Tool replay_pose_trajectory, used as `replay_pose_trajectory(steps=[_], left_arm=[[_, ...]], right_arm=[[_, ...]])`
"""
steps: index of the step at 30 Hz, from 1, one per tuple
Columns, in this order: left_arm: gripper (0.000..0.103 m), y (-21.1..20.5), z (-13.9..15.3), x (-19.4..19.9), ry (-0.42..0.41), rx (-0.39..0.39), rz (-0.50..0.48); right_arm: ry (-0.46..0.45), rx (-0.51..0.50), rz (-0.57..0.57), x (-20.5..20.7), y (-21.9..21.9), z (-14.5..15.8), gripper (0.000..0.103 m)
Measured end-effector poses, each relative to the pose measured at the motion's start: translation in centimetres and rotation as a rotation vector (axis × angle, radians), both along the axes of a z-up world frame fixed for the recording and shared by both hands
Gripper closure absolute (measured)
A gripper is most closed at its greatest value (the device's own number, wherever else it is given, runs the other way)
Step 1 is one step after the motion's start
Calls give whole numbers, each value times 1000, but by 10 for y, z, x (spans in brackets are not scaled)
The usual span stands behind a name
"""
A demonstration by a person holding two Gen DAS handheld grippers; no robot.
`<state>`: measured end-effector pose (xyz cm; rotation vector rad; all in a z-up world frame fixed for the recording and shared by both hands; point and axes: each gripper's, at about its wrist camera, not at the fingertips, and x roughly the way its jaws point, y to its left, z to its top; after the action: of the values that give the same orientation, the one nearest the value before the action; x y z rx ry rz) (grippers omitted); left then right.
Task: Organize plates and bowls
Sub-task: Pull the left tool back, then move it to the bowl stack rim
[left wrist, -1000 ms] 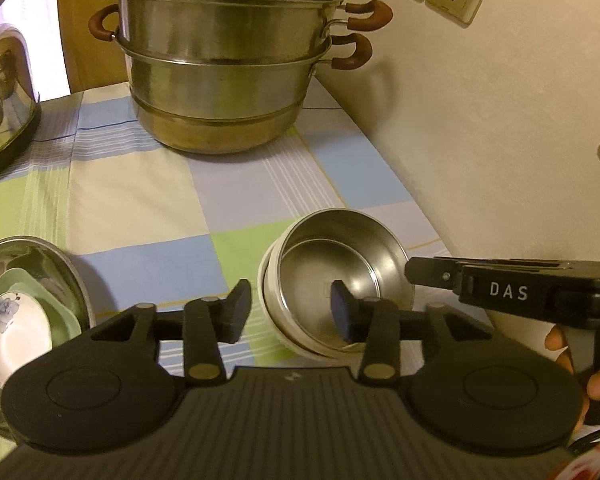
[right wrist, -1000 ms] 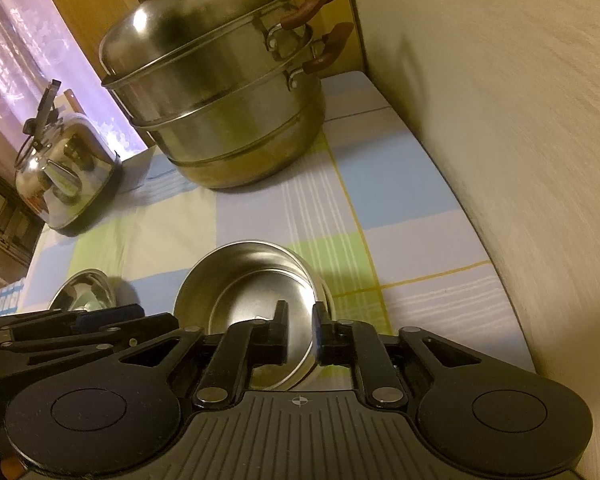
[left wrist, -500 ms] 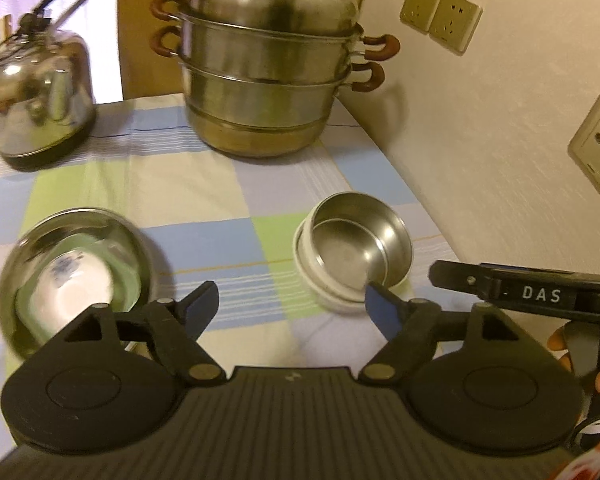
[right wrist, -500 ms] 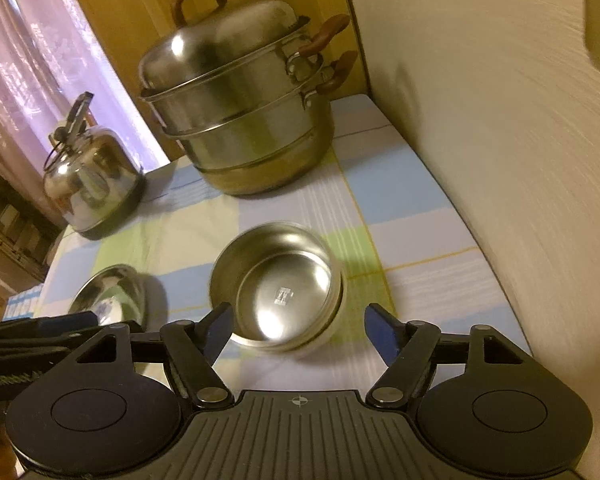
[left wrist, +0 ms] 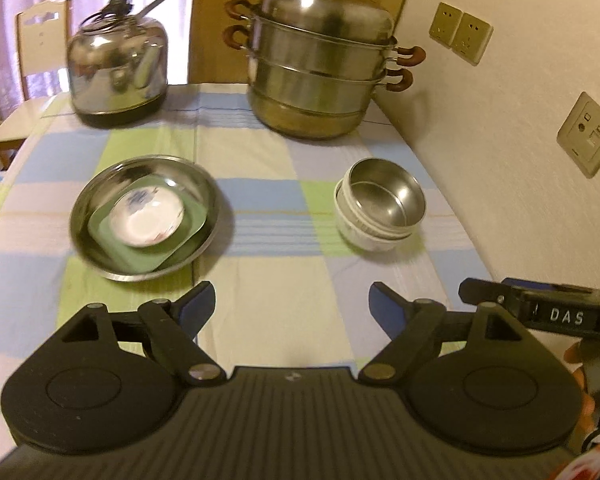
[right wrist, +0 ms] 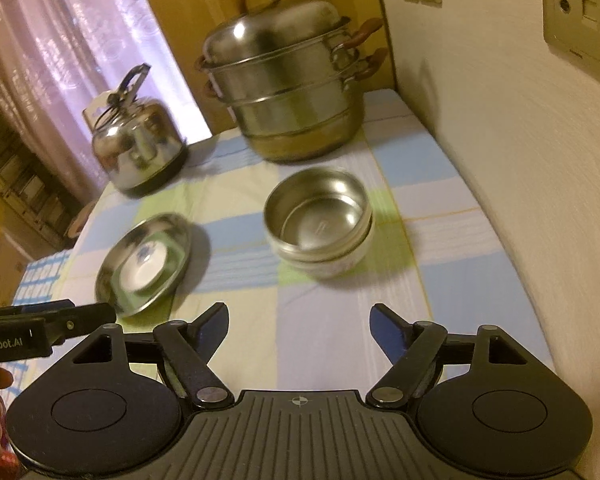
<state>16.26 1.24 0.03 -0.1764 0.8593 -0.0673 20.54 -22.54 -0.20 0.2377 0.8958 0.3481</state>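
A steel bowl [left wrist: 386,194] [right wrist: 318,216] sits nested in a white bowl [left wrist: 360,236] [right wrist: 332,266] on the checked tablecloth, near the wall. To its left a steel plate [left wrist: 100,248] [right wrist: 112,276] holds a green square plate [left wrist: 140,258] and a small white dish [left wrist: 148,216] [right wrist: 144,266] with a blue pattern. My left gripper [left wrist: 292,296] hangs open and empty, back from both stacks. My right gripper [right wrist: 300,314] is still opening, nothing between its fingers, well short of the bowls.
A tall steel steamer pot [left wrist: 320,76] with brown handles stands at the back by the wall. A steel kettle [left wrist: 116,72] stands at the back left. The wall with sockets [left wrist: 588,134] runs along the table's right edge. A chair [left wrist: 40,40] stands beyond the far left corner.
Both grippers have opened wide and drawn back and up from the steel bowl, which stays nested in the white bowl. The plate stack has come fully into view.
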Motion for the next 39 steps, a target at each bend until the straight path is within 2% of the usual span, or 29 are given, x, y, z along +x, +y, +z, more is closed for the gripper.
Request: replay_pose_trajectory(steps=[12, 20, 26, 39], left_arm=[[20, -7, 3, -75, 7, -4, 72], [20, -13, 0, -102, 20, 9, 93], [20, -15, -2, -108, 27, 16, 80], [20, -6, -12, -85, 62, 7, 13]], right_arm=[[20, -1, 80, -58, 1, -6, 25], [30, -9, 119, -82, 2, -12, 25], [34, -14, 135, -89, 6, -13, 25], [85, -31, 101, -77, 19, -25, 25]])
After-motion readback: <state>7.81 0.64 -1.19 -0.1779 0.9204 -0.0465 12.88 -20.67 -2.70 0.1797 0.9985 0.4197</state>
